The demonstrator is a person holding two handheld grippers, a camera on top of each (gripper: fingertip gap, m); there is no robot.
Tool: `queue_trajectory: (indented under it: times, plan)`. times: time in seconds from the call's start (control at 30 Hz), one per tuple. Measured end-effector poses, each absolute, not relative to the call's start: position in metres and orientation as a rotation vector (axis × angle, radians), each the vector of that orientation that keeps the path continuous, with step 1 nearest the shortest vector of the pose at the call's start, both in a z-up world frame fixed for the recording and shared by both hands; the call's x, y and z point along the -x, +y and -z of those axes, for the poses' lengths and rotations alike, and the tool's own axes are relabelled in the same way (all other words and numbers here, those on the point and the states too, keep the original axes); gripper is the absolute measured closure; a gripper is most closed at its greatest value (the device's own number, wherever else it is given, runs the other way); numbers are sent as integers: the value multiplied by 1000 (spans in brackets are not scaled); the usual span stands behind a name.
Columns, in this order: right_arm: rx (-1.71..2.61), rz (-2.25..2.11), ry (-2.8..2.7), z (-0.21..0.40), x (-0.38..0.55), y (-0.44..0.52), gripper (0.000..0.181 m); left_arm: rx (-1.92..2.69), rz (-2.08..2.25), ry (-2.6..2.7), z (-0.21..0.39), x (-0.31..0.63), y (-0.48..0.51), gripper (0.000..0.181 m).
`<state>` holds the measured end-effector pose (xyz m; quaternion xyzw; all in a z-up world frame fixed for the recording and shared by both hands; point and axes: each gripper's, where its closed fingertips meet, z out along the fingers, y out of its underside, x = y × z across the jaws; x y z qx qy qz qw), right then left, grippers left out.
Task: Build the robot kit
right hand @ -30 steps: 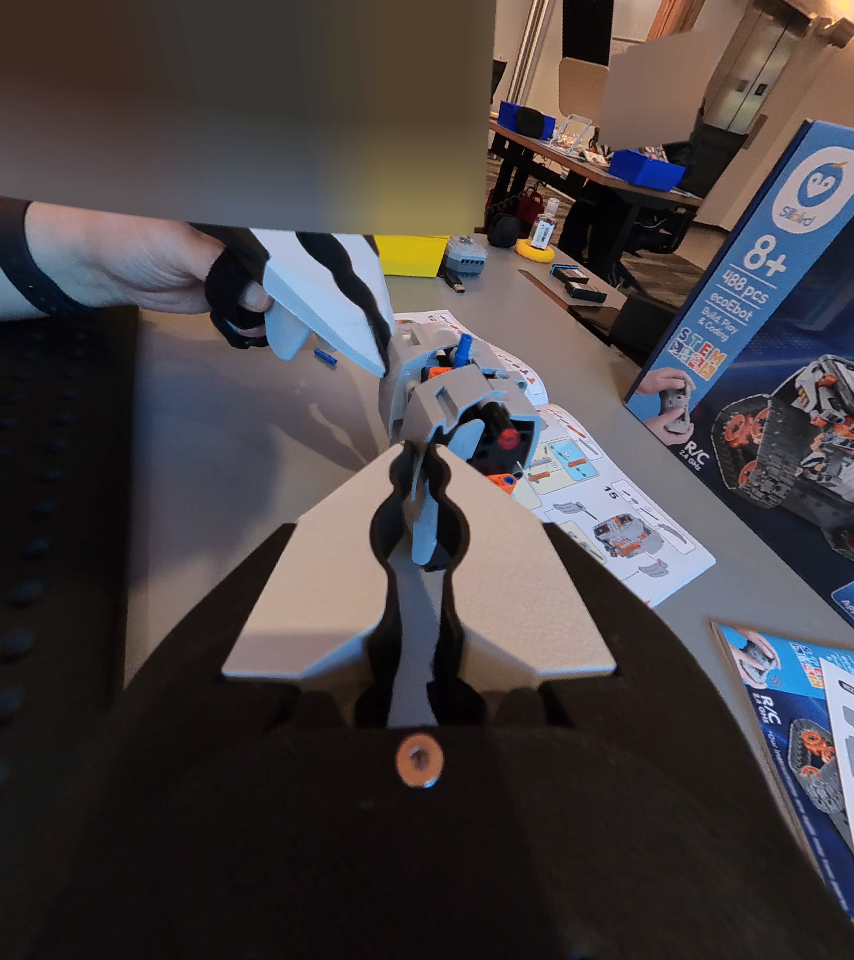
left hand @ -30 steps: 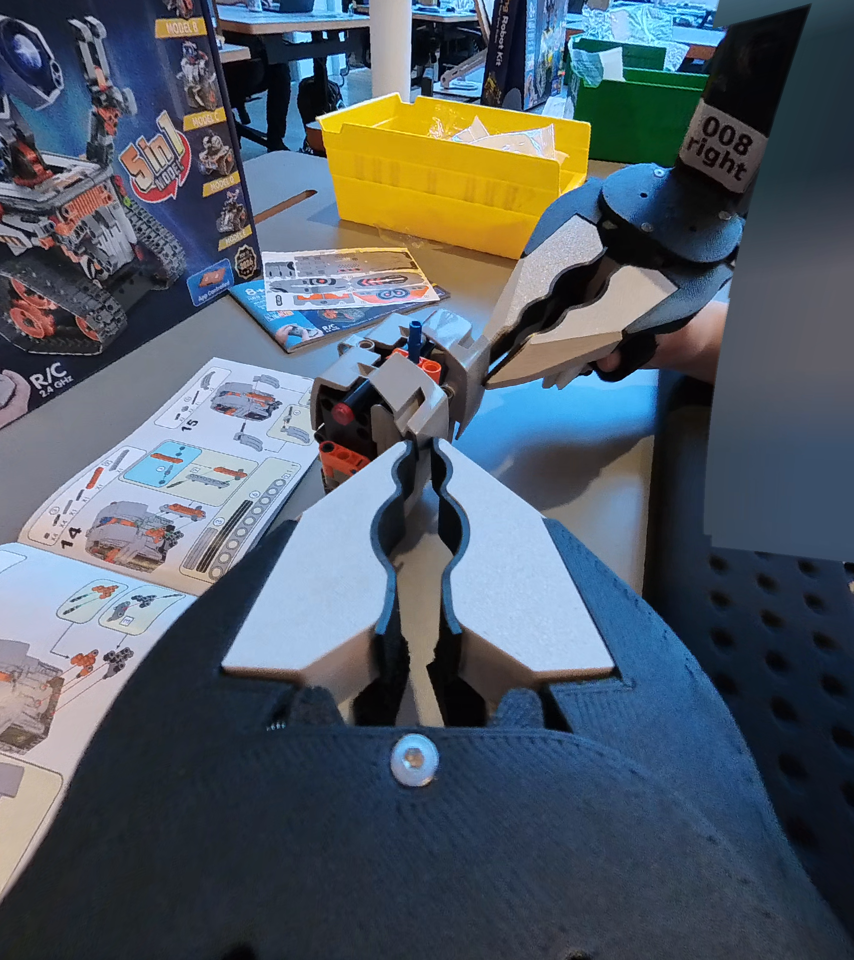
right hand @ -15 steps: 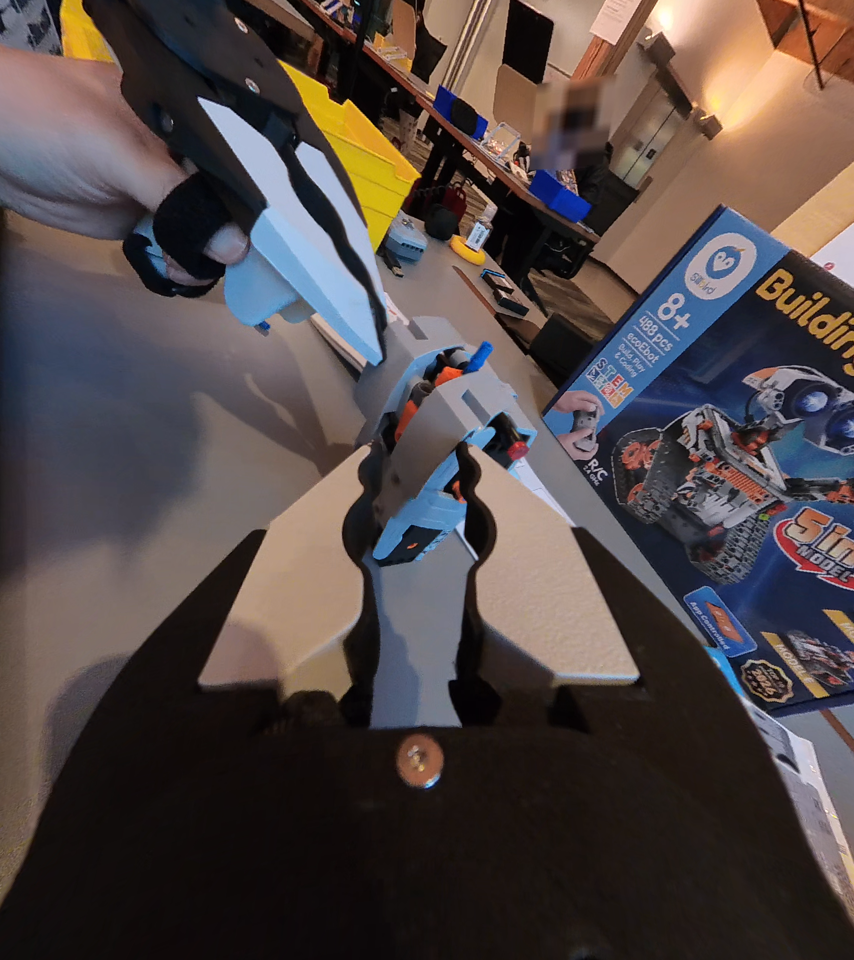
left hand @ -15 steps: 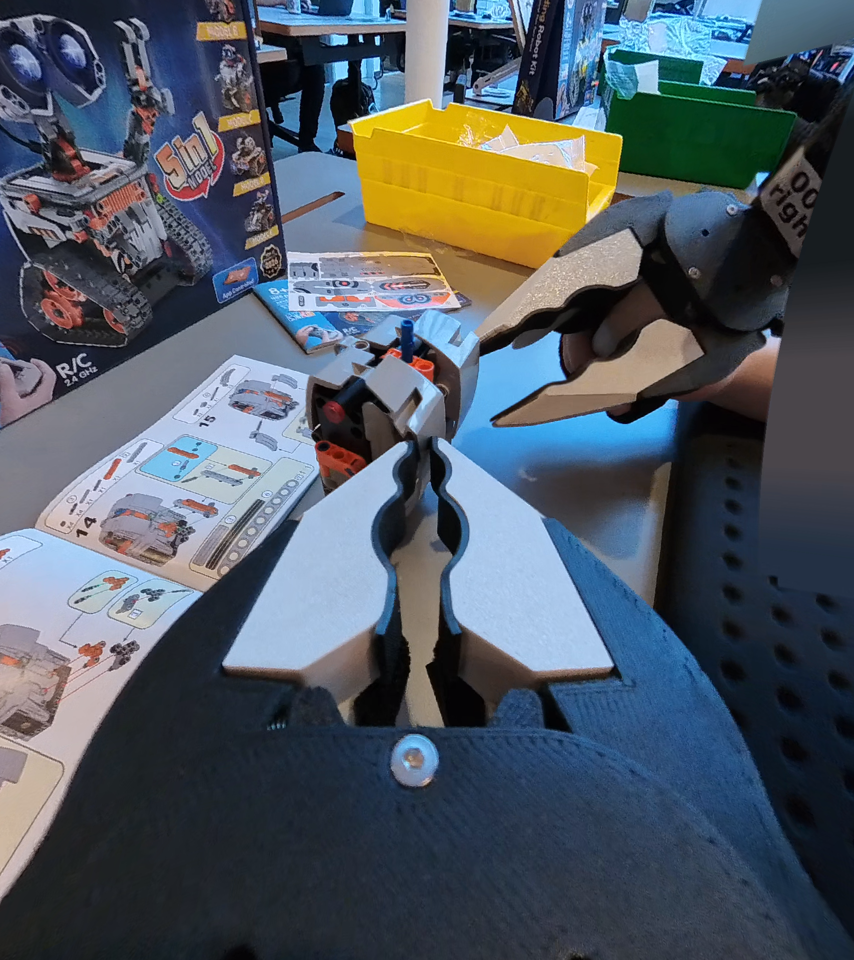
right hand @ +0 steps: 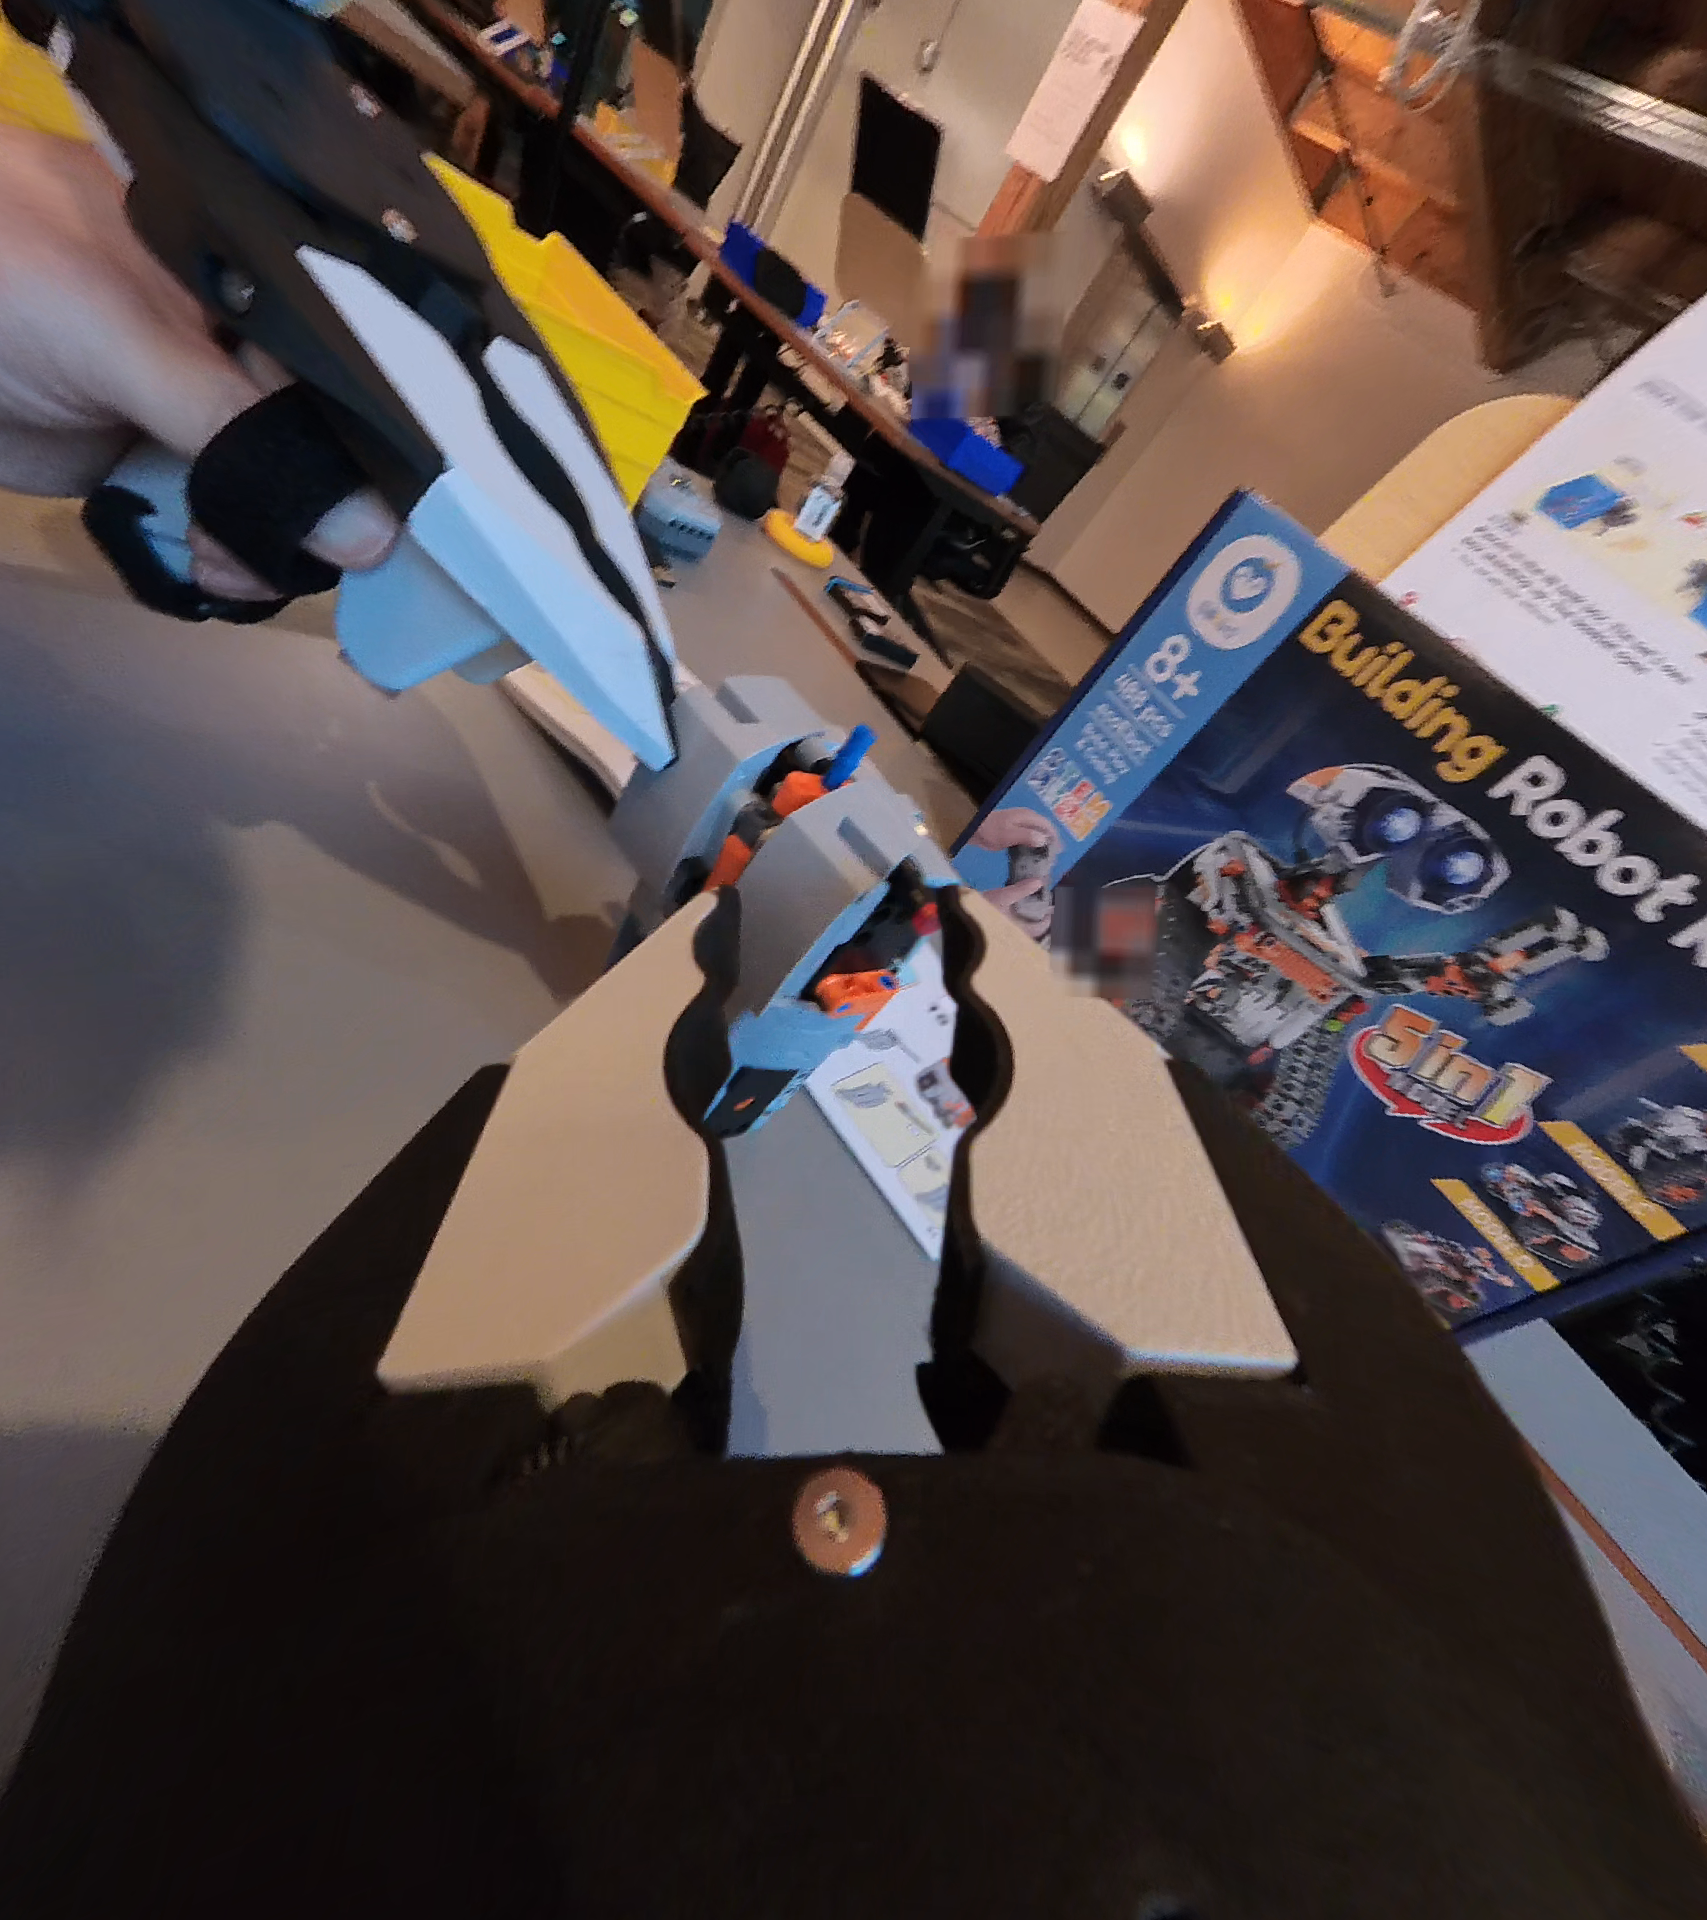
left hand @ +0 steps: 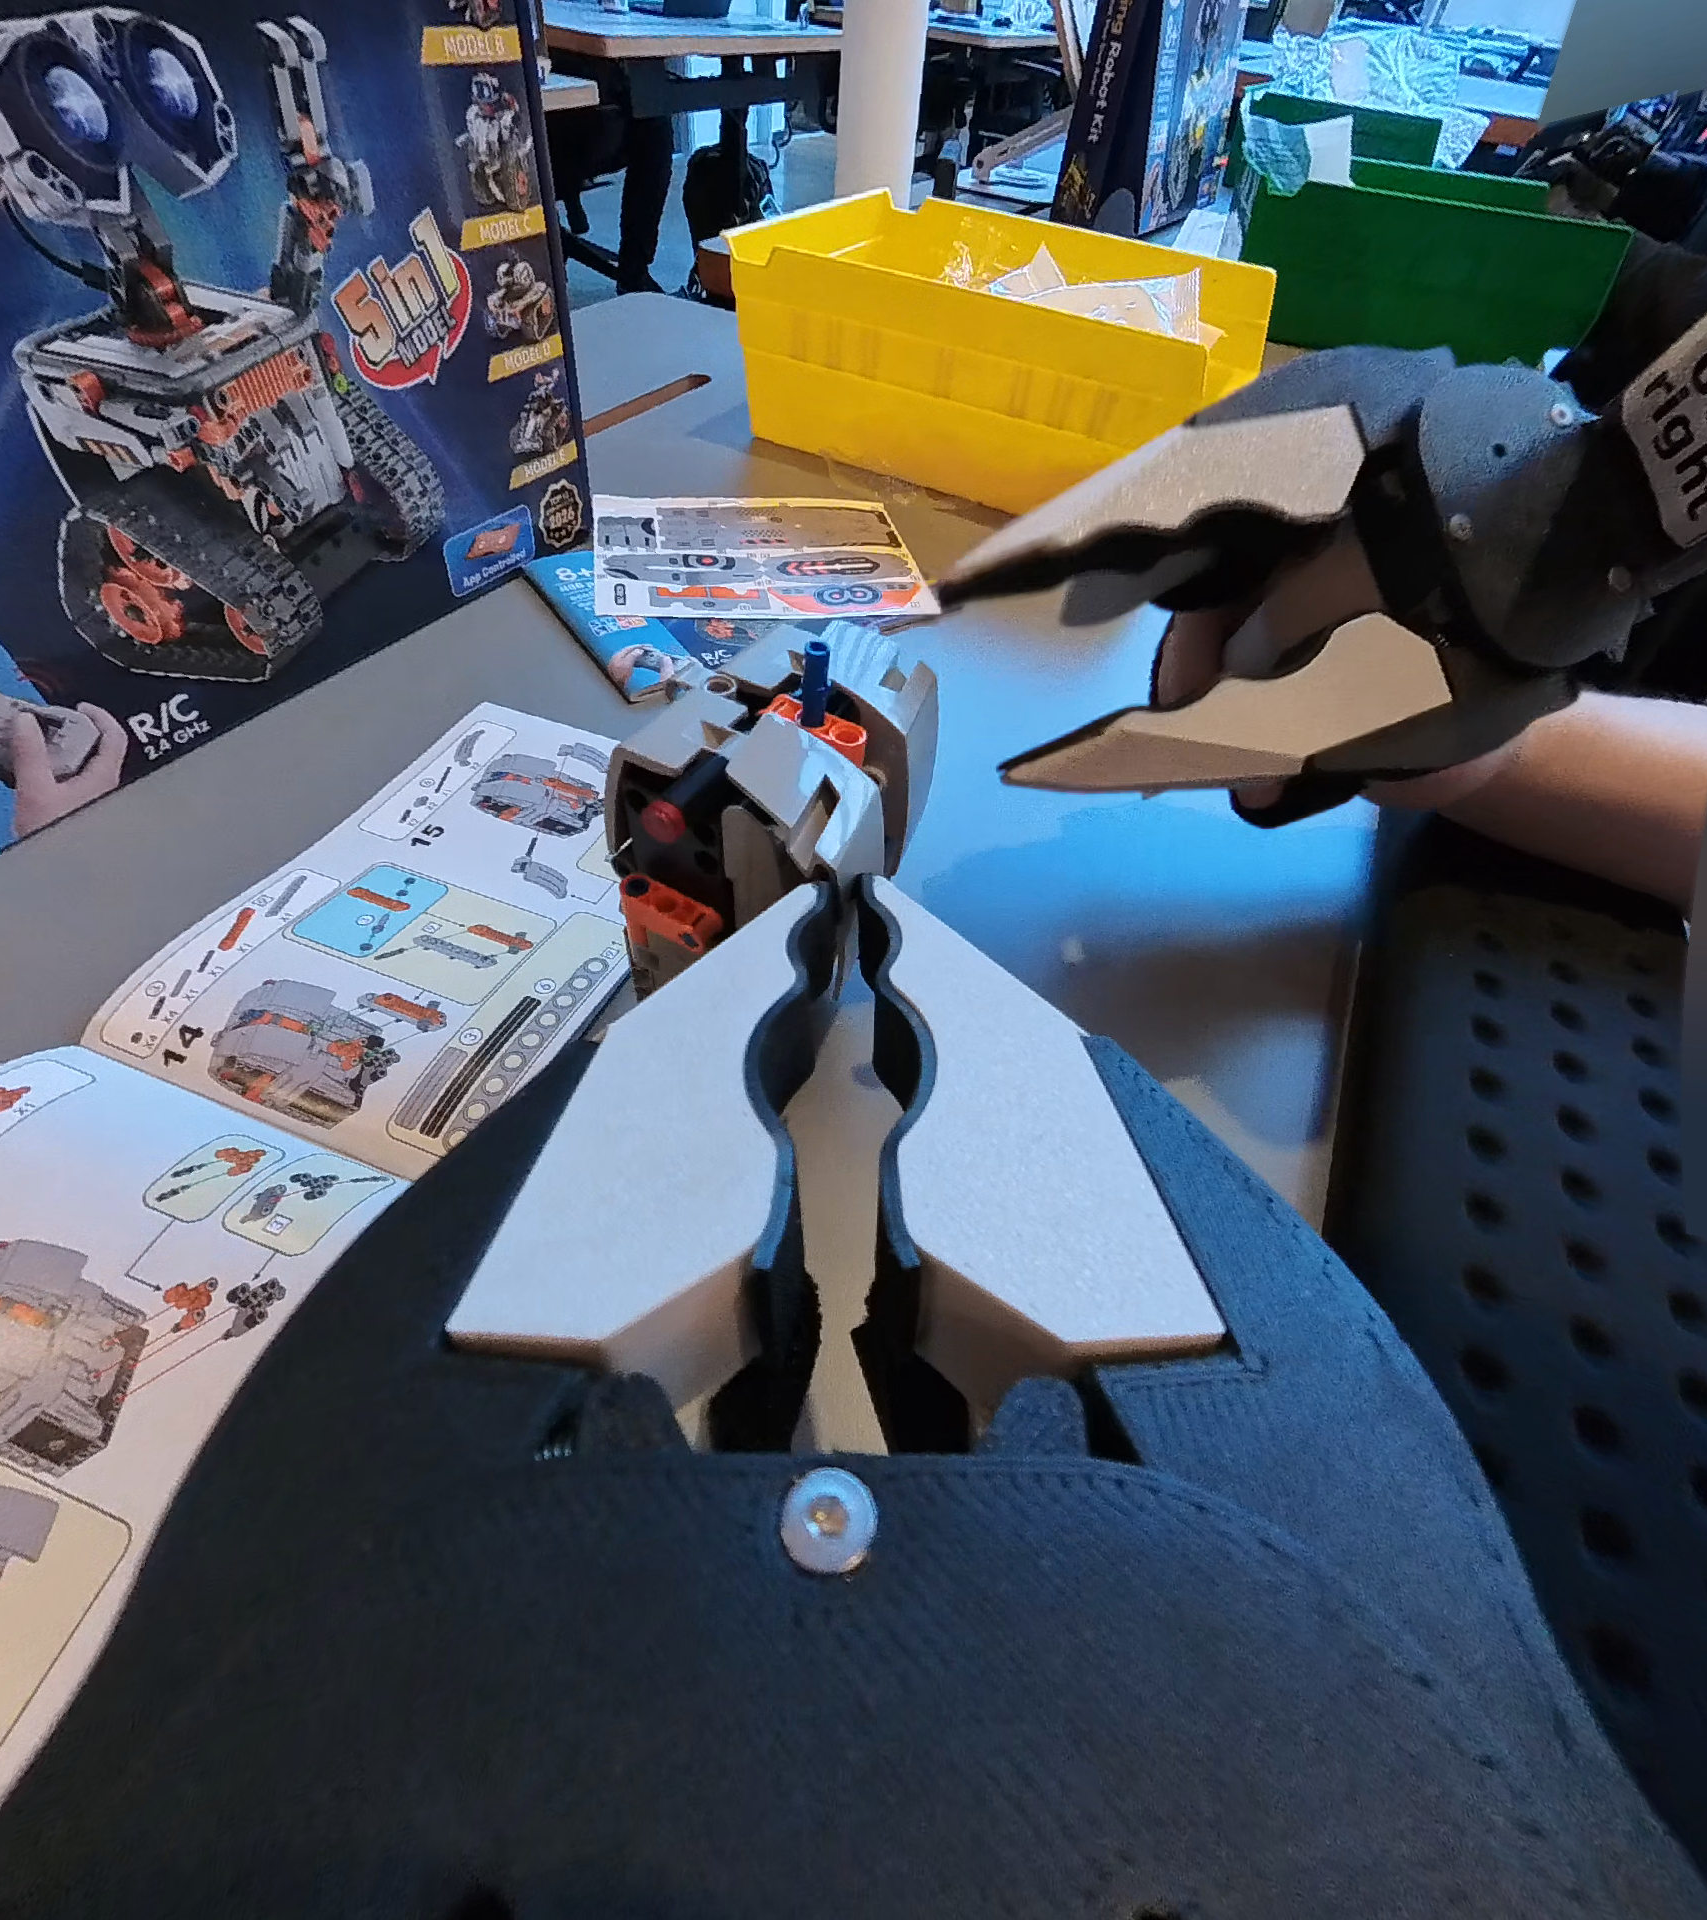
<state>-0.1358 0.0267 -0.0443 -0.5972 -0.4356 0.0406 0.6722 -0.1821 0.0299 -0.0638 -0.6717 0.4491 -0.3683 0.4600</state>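
A small grey brick assembly [left hand: 776, 769] with orange, red and blue parts is held just above the grey table [left hand: 1088, 914]. My left gripper [left hand: 847, 894] is shut on its near lower edge. My right gripper [left hand: 974, 681] is open, its jaws wide apart, a short way to the right of the assembly and not touching it. In the right wrist view the assembly [right hand: 807, 862] shows through the gap of my open right gripper [right hand: 833, 899], and the left gripper [right hand: 657, 743] grips the assembly's far side from the upper left. A hand holds each gripper.
An open instruction booklet [left hand: 309, 987] lies left of the assembly. A blue kit box [left hand: 205, 364] stands behind it. A sticker sheet [left hand: 755, 556] and a yellow bin [left hand: 984, 353] are farther back, a green bin [left hand: 1431, 270] beyond. A black perforated mat [left hand: 1555, 1195] lies at the right. The left gripper's tips are roughly 6 centimeters from the right gripper's.
My right gripper has let go of the assembly, opened wide and drawn back to the right. My left gripper keeps its hold on the assembly.
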Motion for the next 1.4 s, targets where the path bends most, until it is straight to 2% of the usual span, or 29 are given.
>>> queue_trajectory:
  times: [0.2,0.27,0.43,0.67,0.87,1.0,1.4]
  plan:
    - [1343,-169,-991,34,140,45,94,1655,896,1113,64,183,31,180]
    - [1371,-248,-1039,34,145,52,89,1659,898,1111,64,183,32,180]
    - [1627,-575,-1178,63,157,61,107,1662,895,1113,64,184,34,180]
    - [1638,-566,-1189,69,161,67,123,1655,870,1124,65,182,38,178]
    - [1625,-567,-1170,68,160,67,124,1647,794,1119,67,186,43,173]
    - [1596,-545,-1170,68,160,67,123,1635,801,1115,66,185,42,181]
    - [1560,-485,-1166,66,160,69,122,1670,801,1106,73,188,42,180]
